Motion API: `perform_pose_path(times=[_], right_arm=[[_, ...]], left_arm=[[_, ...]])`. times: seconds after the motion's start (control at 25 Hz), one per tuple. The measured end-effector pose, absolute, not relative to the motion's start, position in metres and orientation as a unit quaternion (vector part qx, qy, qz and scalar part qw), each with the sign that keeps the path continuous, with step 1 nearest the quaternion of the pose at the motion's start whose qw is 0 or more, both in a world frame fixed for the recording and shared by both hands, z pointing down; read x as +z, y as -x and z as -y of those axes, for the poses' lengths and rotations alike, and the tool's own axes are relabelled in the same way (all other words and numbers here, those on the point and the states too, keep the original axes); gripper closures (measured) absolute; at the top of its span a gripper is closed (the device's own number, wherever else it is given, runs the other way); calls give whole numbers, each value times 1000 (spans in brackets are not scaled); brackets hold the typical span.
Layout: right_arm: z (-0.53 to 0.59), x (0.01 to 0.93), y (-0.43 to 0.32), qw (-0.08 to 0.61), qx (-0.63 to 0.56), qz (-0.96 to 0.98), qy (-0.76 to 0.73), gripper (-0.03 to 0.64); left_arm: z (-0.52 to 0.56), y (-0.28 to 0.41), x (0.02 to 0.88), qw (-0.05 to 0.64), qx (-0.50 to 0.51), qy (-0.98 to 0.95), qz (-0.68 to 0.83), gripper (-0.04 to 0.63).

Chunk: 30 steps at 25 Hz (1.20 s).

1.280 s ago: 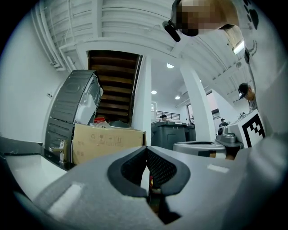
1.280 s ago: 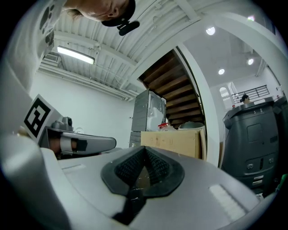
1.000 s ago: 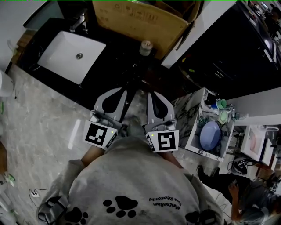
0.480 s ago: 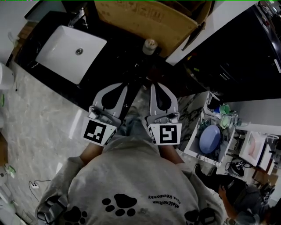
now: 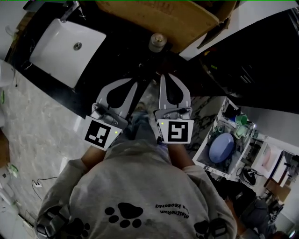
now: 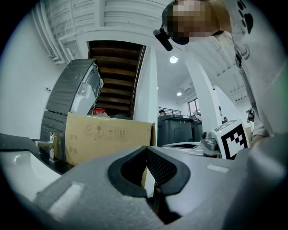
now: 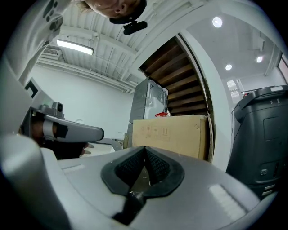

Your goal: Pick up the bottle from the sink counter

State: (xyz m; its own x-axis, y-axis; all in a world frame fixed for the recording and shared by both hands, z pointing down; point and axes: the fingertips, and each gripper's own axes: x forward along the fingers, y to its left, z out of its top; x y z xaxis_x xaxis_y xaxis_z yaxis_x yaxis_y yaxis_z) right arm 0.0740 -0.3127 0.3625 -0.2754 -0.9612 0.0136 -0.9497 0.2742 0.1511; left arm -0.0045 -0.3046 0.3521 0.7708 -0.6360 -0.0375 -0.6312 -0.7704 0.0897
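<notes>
place: washroom corner | evidence: white basin (image 5: 56, 51) in black counter (image 5: 117, 58), marble floor (image 5: 42, 126), staircase (image 6: 114, 76) behind

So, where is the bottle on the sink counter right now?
In the head view the bottle stands top centre on the black counter, right of the white sink and just in front of the cardboard box.

Seen from overhead, the bottle (image 5: 156, 42) shows only its pale cap, its body lost against the dark sink counter (image 5: 117, 53). The frame's top edge cuts off the cardboard box (image 5: 159, 16) and the faucet (image 5: 71, 6). Clutter on the shelf (image 5: 210, 161) at right is too small to identify.
</notes>
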Motion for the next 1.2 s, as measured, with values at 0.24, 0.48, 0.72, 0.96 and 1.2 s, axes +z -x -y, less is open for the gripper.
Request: perform_pose_path(times=[0.24, 0.48, 0.72, 0.96, 1.2], right_arm=[[336, 388, -91, 58, -43, 803, -591, 617], [359, 398, -92, 44, -24, 813, -580, 617], [380, 414, -95, 49, -21, 823, -565, 616], [399, 436, -94, 64, -9, 832, -551, 576], [418, 456, -95, 75, 2, 832, -549, 527]], left_arm=[[324, -13, 368, 38, -16, -938, 343, 594], [340, -22, 382, 50, -5, -932, 358, 594], [354, -27, 394, 53, 6, -927, 372, 594], [366, -31, 409, 63, 17, -921, 383, 594], [377, -31, 422, 68, 29, -918, 390, 594]])
